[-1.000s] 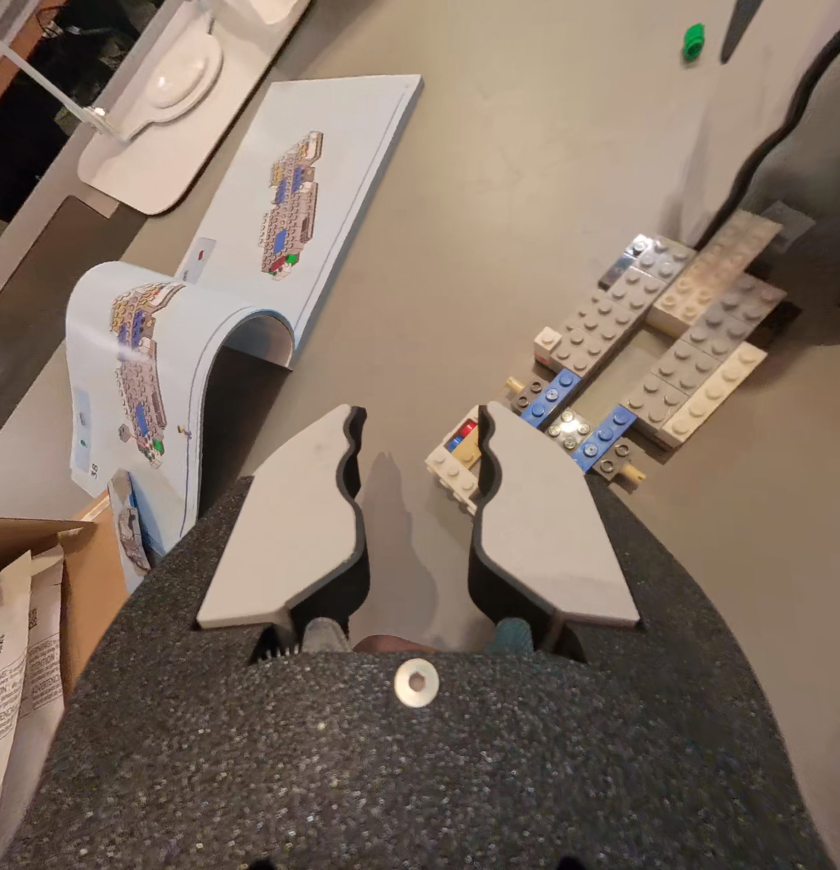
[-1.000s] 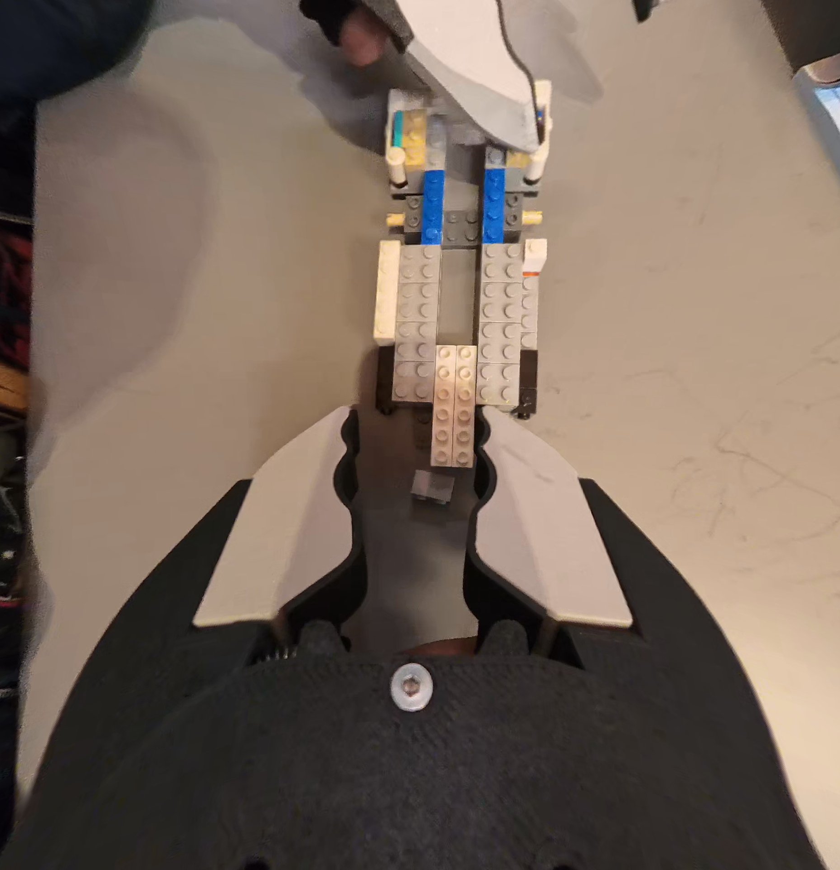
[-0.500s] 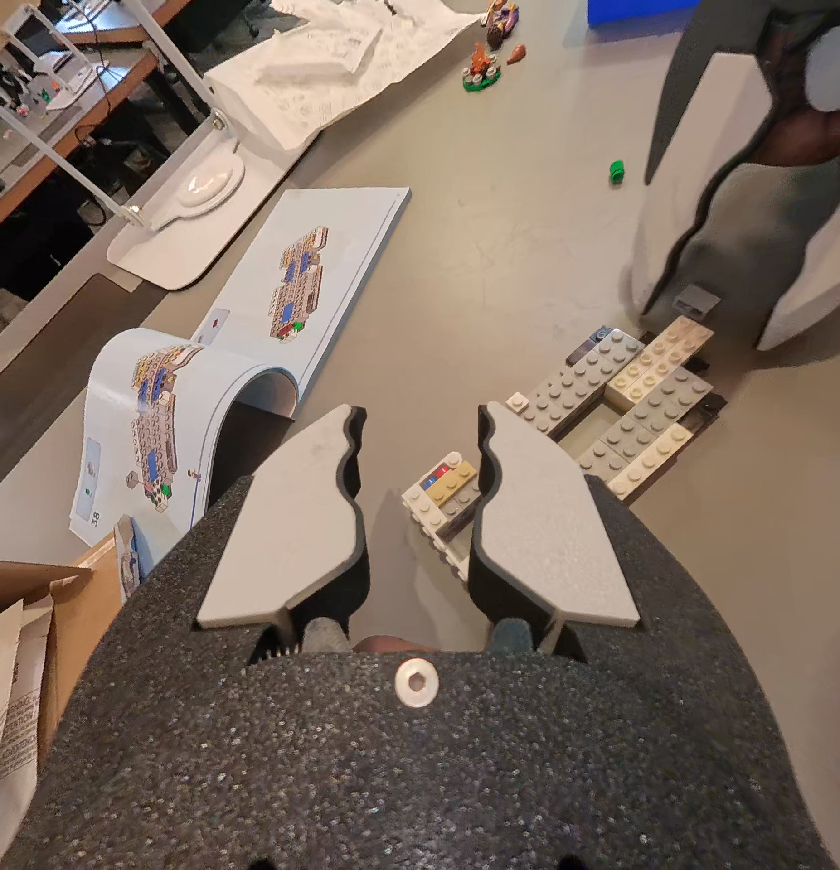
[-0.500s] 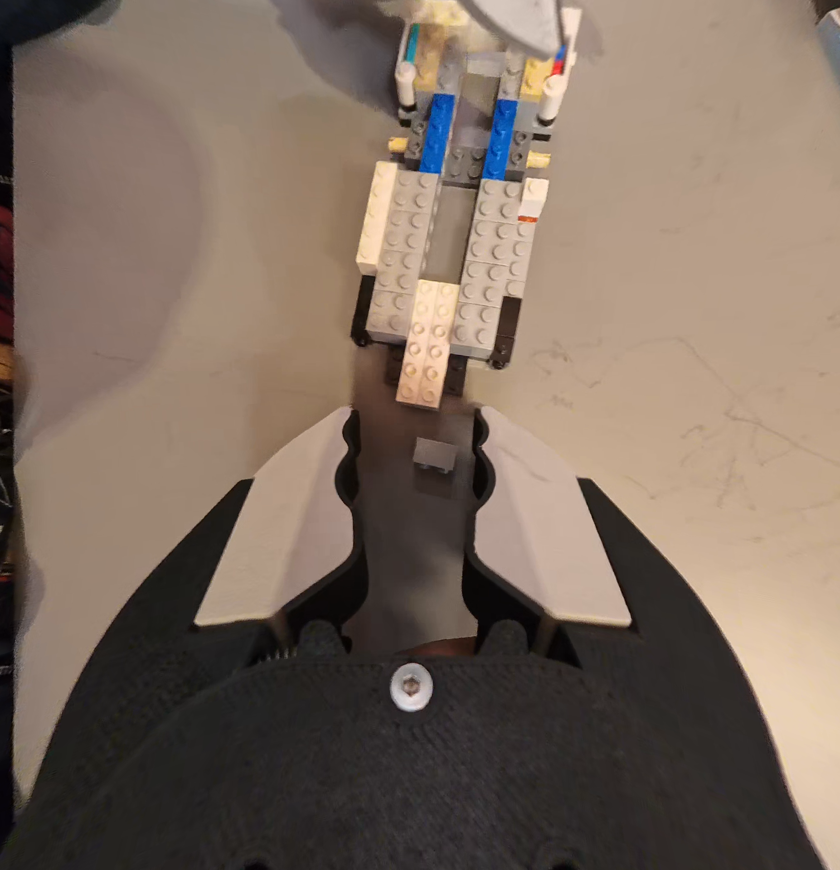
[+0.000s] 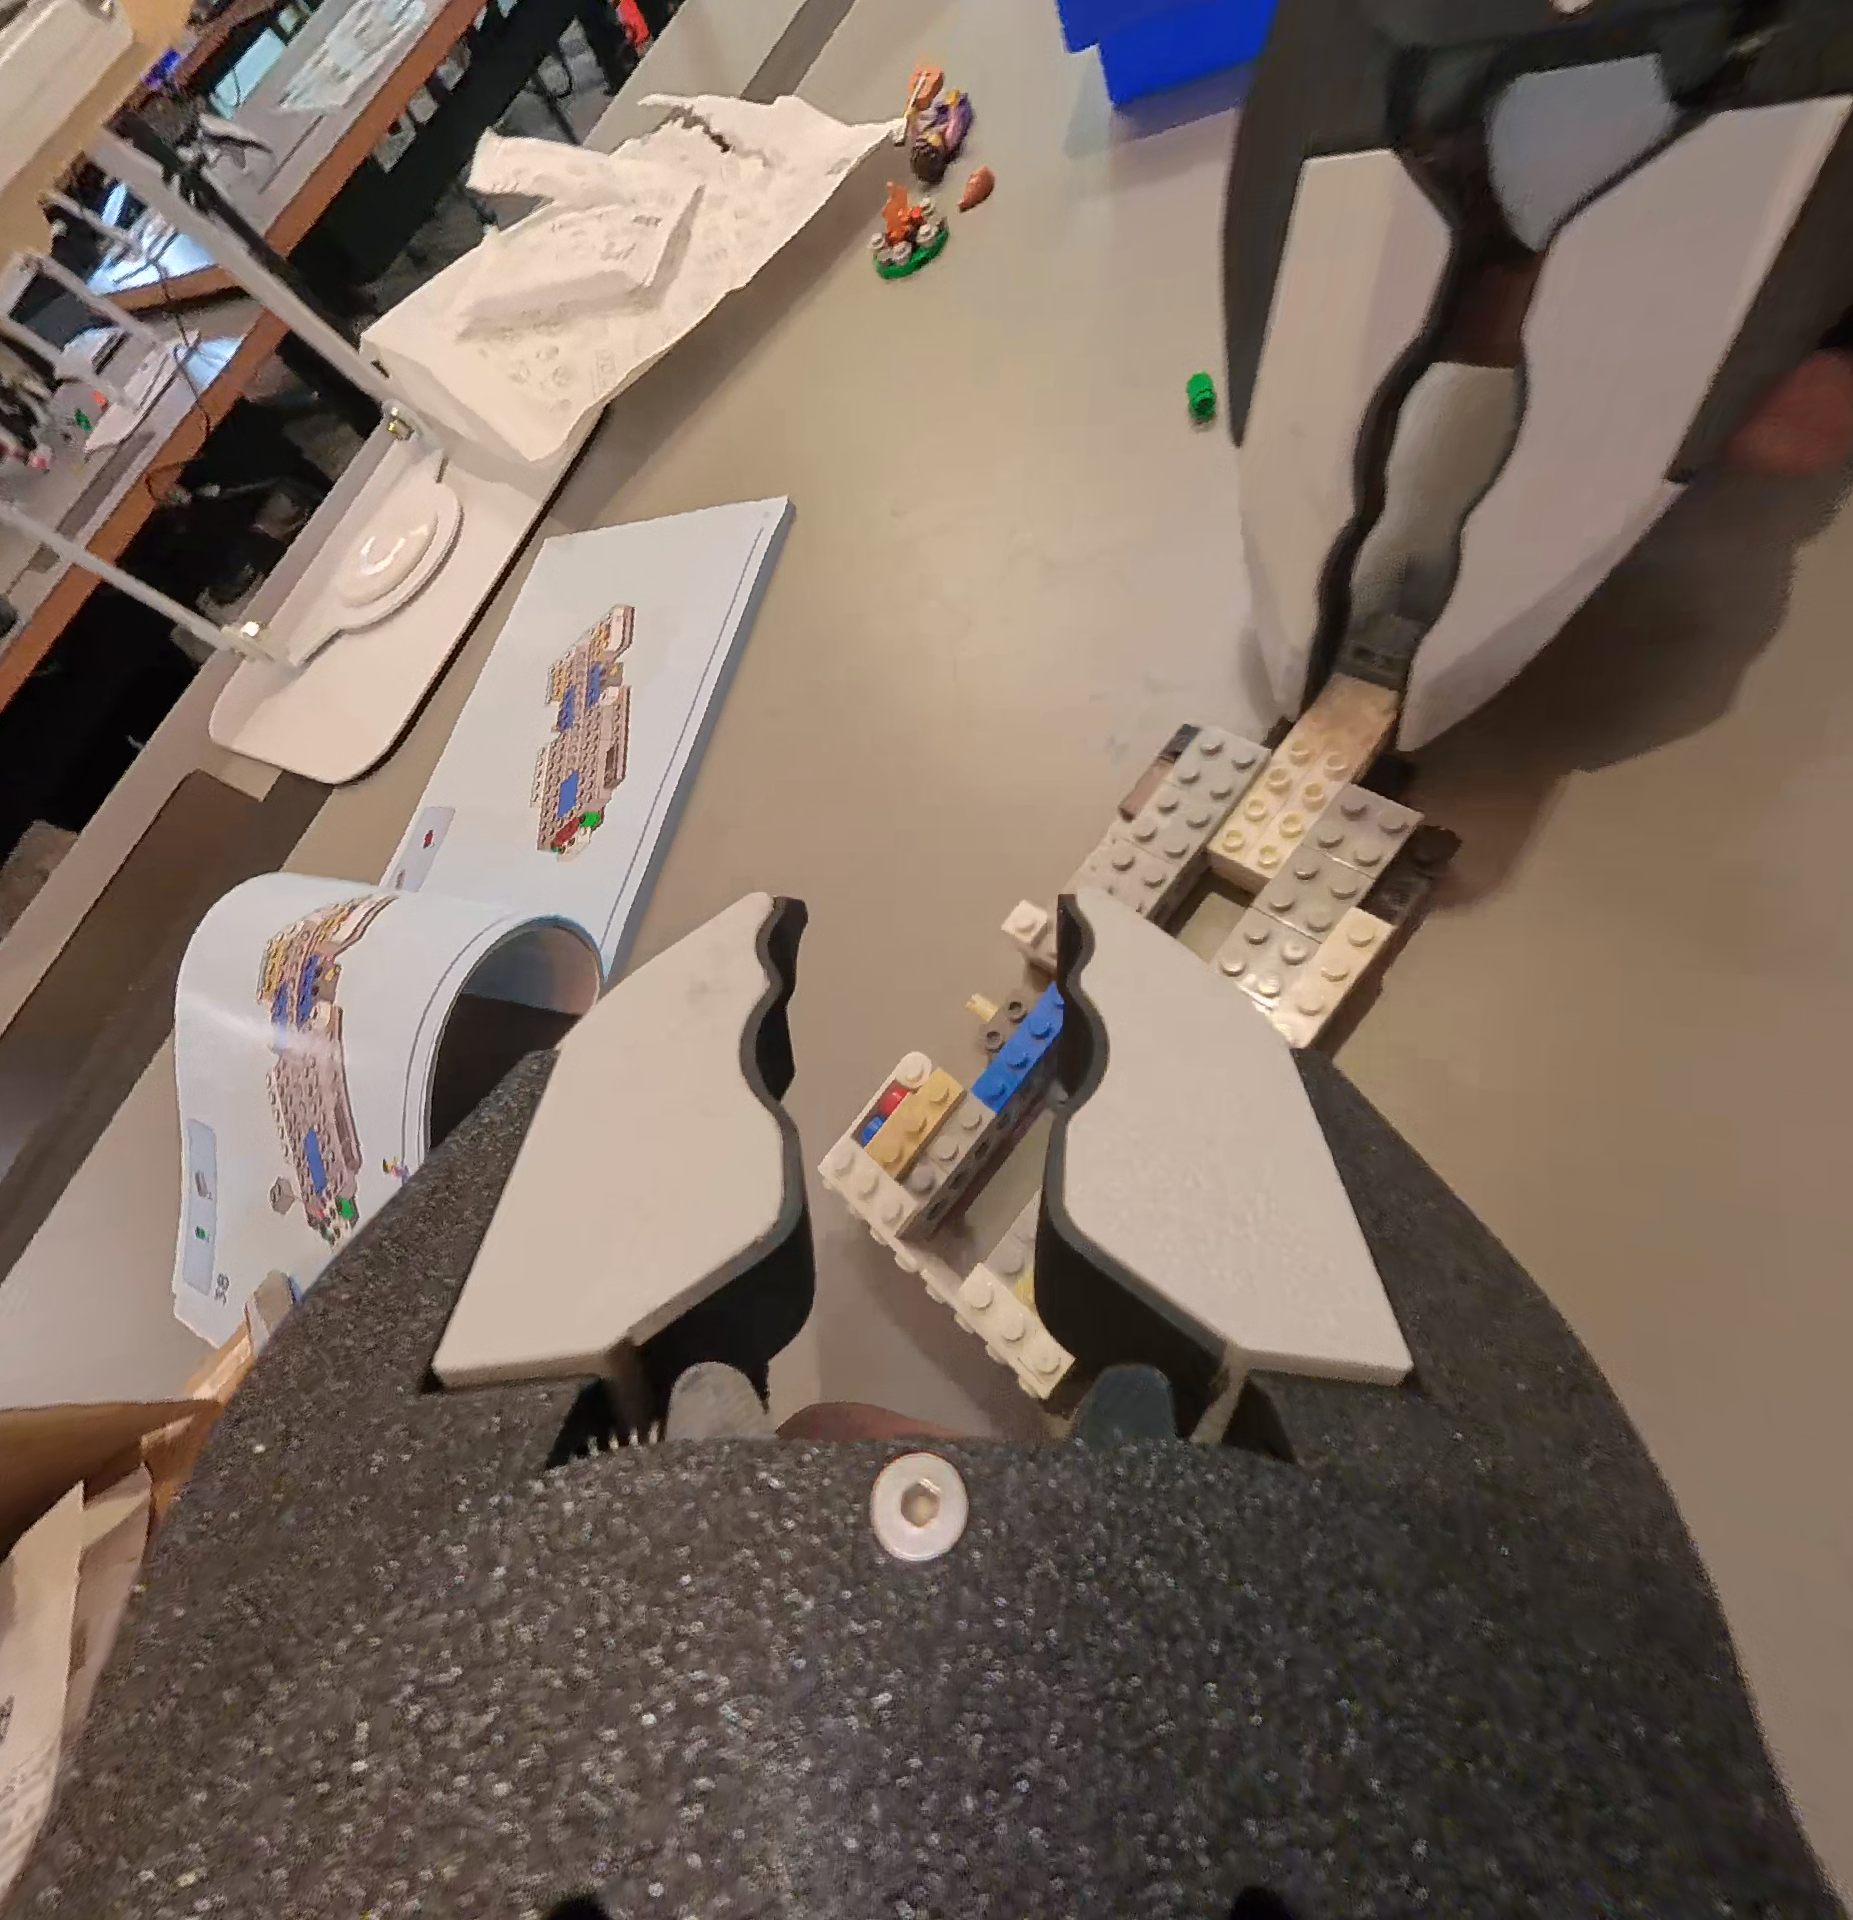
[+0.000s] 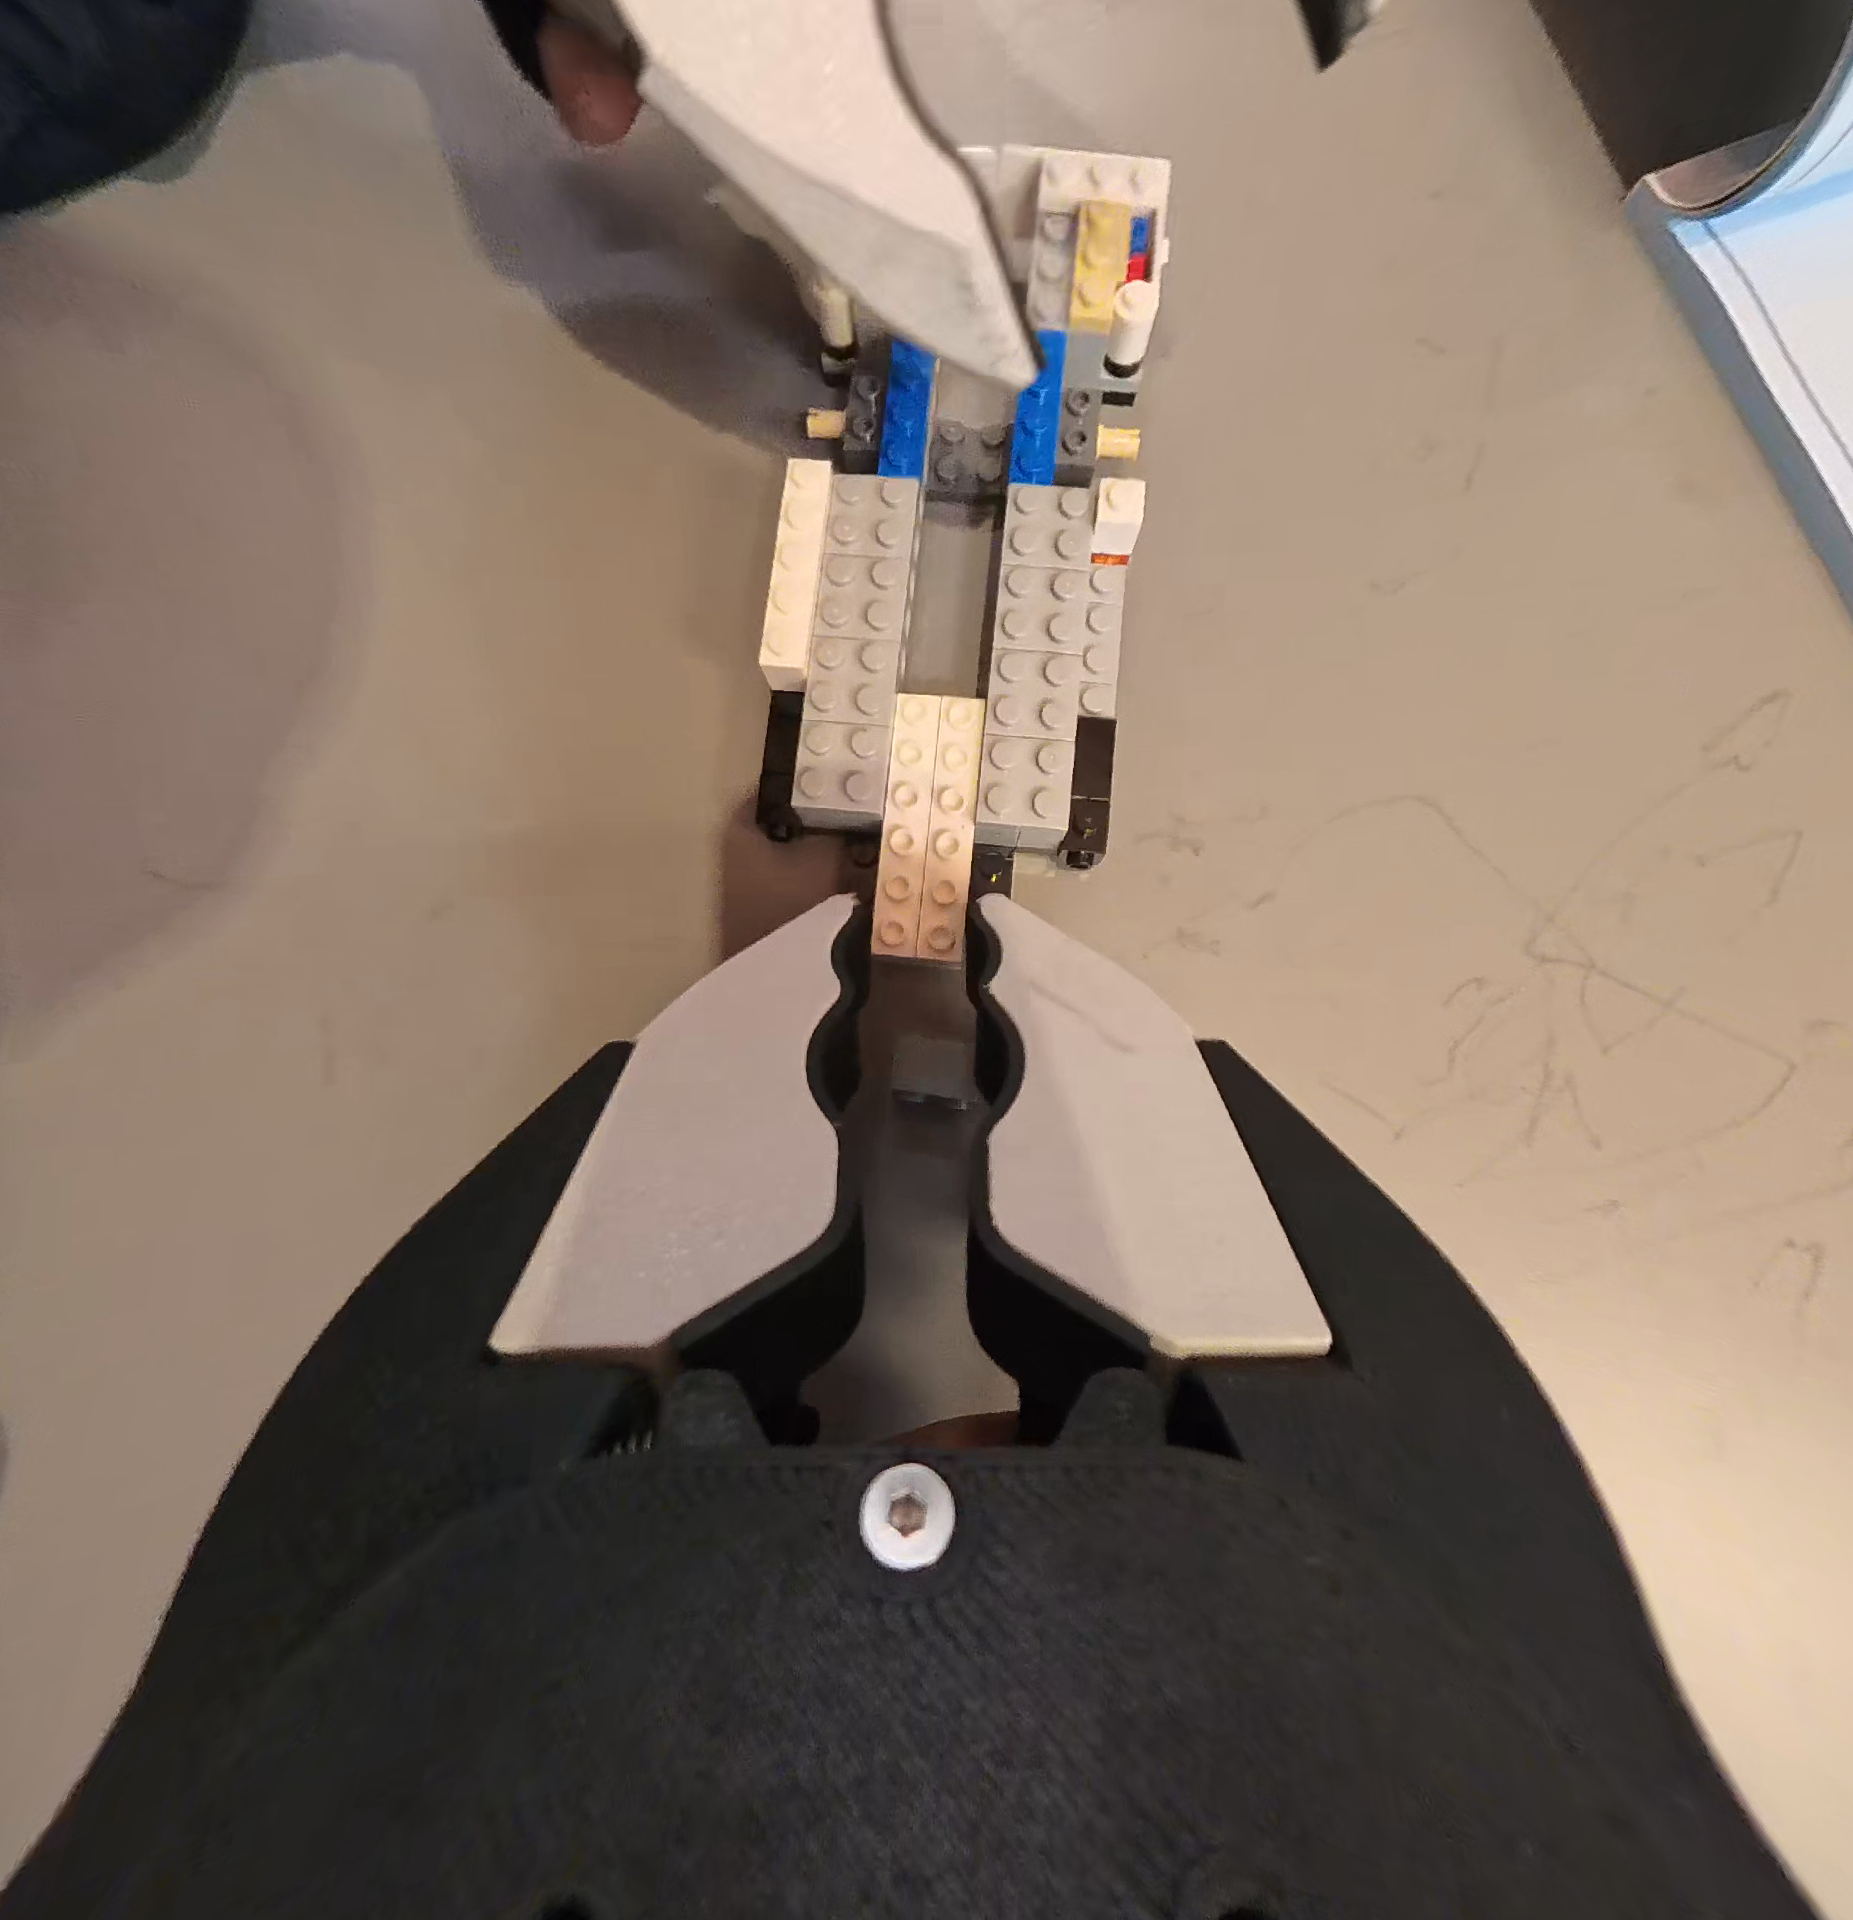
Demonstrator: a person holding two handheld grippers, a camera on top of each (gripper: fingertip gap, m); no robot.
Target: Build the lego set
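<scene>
A long brick model (image 6: 953, 623) of grey, blue, white and black pieces lies flat on the table; it also shows in the left wrist view (image 5: 1265, 862). A double tan plate (image 6: 922, 831) sticks out of its near end. My right gripper (image 6: 920, 914) is shut on the end of that tan plate, one pad on each side; the left wrist view shows the same grip (image 5: 1358, 707). A small dark grey piece (image 6: 932, 1070) lies on the table between its fingers, behind the plate. My left gripper (image 5: 927, 920) is open over the model's other end, its right finger (image 5: 1161, 1091) above the blue bricks.
An open instruction booklet (image 5: 610, 707) lies to the left, with a white lamp base (image 5: 350, 623) and crumpled paper (image 5: 610, 281) behind it. A green piece (image 5: 1200, 395) and small figures (image 5: 911, 229) lie farther off. A cardboard box (image 5: 60, 1455) is at the near left.
My right gripper moved forward along the table and its pads closed on the end of the tan plate. My left gripper stayed open and drew back over the model's far end.
</scene>
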